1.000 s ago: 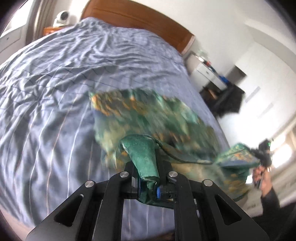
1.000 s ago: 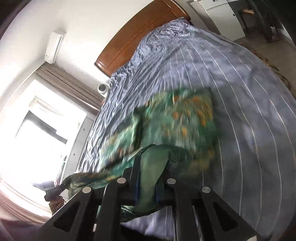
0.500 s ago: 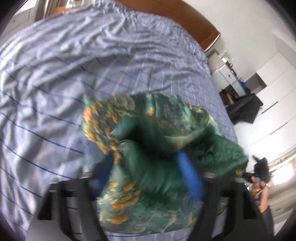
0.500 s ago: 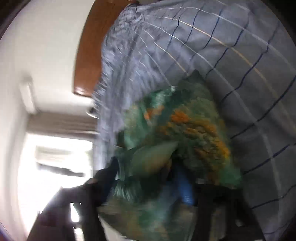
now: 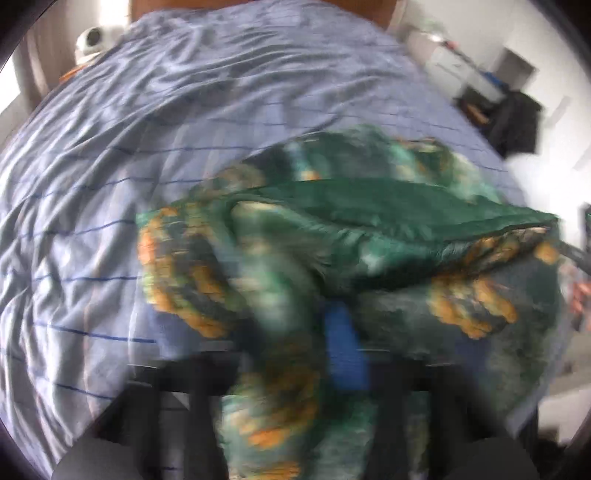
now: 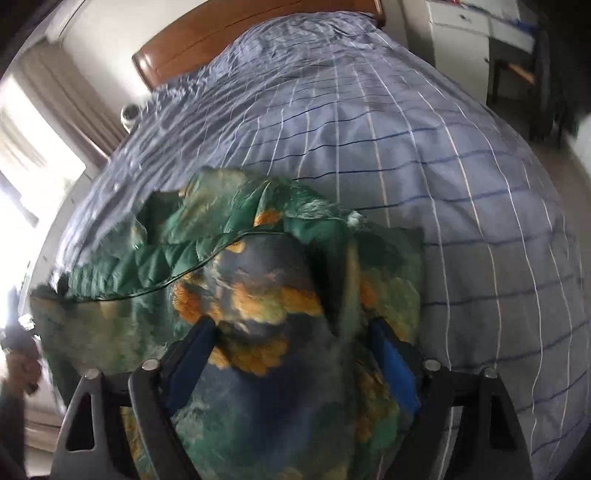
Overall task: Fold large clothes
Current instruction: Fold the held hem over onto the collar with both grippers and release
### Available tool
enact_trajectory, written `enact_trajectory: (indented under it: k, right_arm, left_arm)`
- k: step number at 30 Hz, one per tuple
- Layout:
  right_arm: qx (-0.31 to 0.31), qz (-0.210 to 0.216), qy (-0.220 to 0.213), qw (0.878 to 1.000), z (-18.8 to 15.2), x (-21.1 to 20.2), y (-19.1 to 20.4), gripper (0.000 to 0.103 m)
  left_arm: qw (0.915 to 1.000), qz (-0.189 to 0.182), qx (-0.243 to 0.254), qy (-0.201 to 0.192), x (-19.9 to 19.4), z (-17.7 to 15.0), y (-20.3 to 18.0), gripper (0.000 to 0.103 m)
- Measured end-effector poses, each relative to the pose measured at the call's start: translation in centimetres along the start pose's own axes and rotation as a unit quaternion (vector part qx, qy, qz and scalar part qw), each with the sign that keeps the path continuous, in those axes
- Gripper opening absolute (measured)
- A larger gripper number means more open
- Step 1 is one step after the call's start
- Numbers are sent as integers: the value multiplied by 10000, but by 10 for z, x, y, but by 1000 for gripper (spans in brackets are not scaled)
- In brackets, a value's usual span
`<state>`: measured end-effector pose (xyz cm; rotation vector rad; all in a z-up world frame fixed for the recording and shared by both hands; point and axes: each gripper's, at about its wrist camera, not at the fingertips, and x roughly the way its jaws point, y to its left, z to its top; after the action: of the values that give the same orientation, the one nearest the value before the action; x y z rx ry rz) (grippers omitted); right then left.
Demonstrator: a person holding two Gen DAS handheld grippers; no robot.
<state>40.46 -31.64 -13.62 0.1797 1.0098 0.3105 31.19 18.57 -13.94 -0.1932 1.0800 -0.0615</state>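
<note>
A large green garment (image 5: 369, 229) with orange and teal print lies bunched on the blue checked bedspread (image 5: 129, 166). In the left wrist view it is blurred and drapes over my left gripper (image 5: 295, 354); only one blue pad (image 5: 345, 347) shows. In the right wrist view the garment (image 6: 258, 266) lies folded over itself, and my right gripper (image 6: 291, 347) has its blue-padded fingers (image 6: 391, 354) spread wide apart with cloth lying loose between them.
A wooden headboard (image 6: 229, 33) is at the far end of the bed. A white round device (image 5: 90, 38) sits by the bed's far left corner. White drawers (image 6: 476, 26) and a dark chair (image 5: 517, 122) stand to the right of the bed.
Both grippers held a pinch of the garment a second ago. They have swung forward over the bed, the right jaws have spread open, and the cloth has dropped into a bunched fold.
</note>
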Motion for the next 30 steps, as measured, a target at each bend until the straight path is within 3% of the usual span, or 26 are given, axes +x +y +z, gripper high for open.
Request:
enact_trajectory:
  k: [2, 7, 12, 15, 18, 20, 23, 30]
  right_arm:
    - [-147, -212, -90, 9996, -1, -3, 8, 17]
    - [-712, -812, -656, 9920, -10, -47, 36, 14]
    - [-1062, -1203, -1610, 9738, 19, -90, 59, 13]
    - [-1099, -1360, -2065, 9627, 51, -99, 70, 13]
    - [-1190, -1680, -2294, 9513, 79, -80, 76, 13]
    - [-1106, -1826, -2150, 9530, 87, -54, 70, 13]
    - [-966, -1958, -1588, 9629, 86, 0, 52, 13]
    - [-451, -1606, -809, 9827, 68, 83, 11, 13]
  left_arm:
    - [9996, -114, -217, -121, -6, -1, 5, 10]
    - [9976, 57, -329, -605, -39, 2, 5, 8]
    - [9897, 227, -447, -1344, -72, 42, 3, 8]
    - [9797, 846, -154, -1810, -66, 75, -13, 8]
    - [9753, 1298, -134, -1780, -25, 89, -16, 8]
    - [9779, 1374, -324, -1542, 8, 88, -6, 8]
    - [9810, 1409, -525, -1225, 51, 74, 10, 9]
    - [9823, 1164, -703, -1292, 81, 55, 23, 13]
